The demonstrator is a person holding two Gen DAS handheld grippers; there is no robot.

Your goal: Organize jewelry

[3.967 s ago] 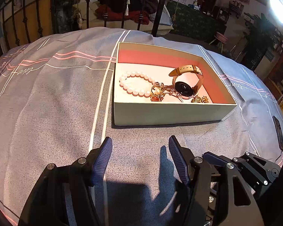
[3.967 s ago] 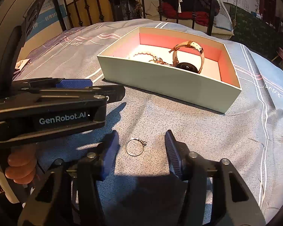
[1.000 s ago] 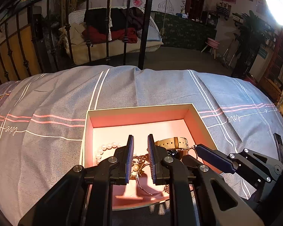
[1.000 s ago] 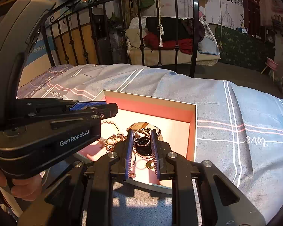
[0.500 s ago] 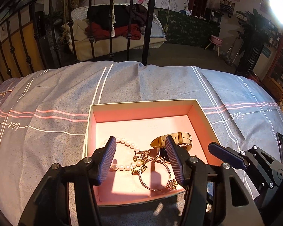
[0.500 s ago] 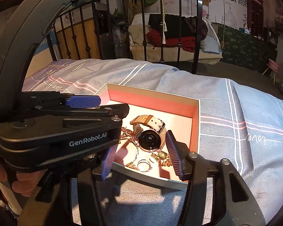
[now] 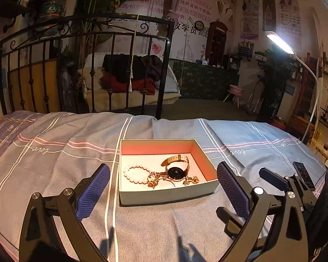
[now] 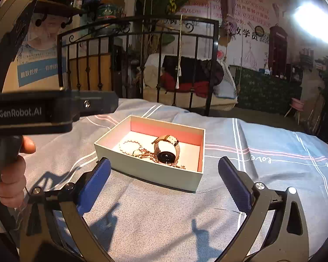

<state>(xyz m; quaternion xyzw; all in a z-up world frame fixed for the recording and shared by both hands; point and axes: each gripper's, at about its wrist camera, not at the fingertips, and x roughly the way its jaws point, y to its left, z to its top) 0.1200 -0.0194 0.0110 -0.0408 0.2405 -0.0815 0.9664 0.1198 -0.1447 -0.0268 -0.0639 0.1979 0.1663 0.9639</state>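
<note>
- Nearest to me, the left gripper (image 7: 163,187) and the right gripper (image 8: 164,182) hang over the grey bedcover (image 7: 54,166), both with jaws wide apart and holding nothing.
- Beyond them the open box (image 7: 164,193) stands on the cover, pale outside, pink inside.
- In it lie the pearl bracelet (image 7: 134,173), a tangle of gold chains (image 7: 157,179) and the watch (image 7: 177,170) with a tan strap, touching each other.
- I judge all of it light and small. The chains are limp and snag easily; the pearls may slip. The watch is best taken by its stiff strap.
</note>
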